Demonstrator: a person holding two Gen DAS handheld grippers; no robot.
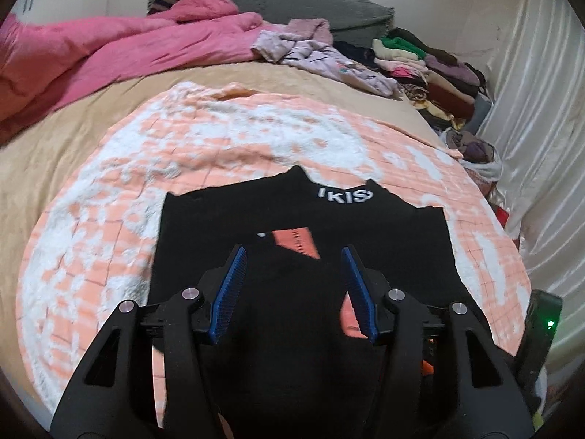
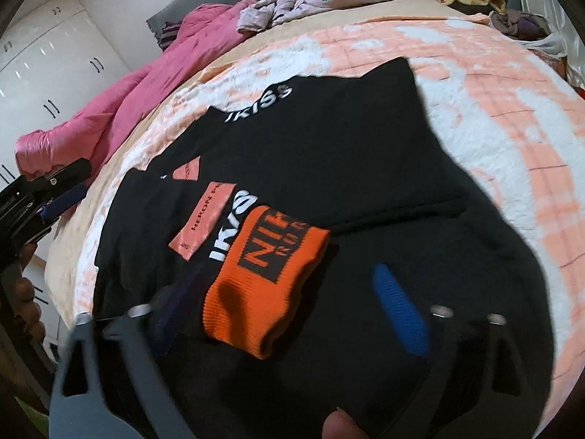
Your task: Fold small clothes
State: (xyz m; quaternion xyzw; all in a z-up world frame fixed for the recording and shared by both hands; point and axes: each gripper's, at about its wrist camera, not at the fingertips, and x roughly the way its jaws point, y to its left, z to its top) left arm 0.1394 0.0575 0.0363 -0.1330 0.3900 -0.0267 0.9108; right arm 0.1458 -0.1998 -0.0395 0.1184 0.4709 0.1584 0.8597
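A black garment (image 1: 303,216) lies spread on a peach and white blanket (image 1: 109,190) that covers a bed with a tan sheet (image 1: 55,139). White letters run along its far collar edge, and a pink patch (image 2: 203,219) with dark print sits on its front. An orange ribbed cuff (image 2: 267,274) with black letters rests on top of the black cloth, near the lower middle of the right wrist view.

The left gripper (image 1: 294,252) hangs just over the near part of the garment. Its 2 blue pads (image 1: 230,292) stand moderately apart, and nothing is pinched between them; black cloth shows in the gap.

The right gripper (image 2: 289,292) is blurred. Its blue pads stand wide, 1 on each side of the orange cuff, and neither presses on it. A fingertip (image 2: 340,424) shows at the bottom edge of that view.

Farther back lie a pink quilt (image 1: 109,47), a grey pillow (image 1: 292,3), a heap of pale purple clothes (image 1: 318,55) and a pile of folded clothes (image 1: 431,69) beside a white curtain (image 1: 530,109).
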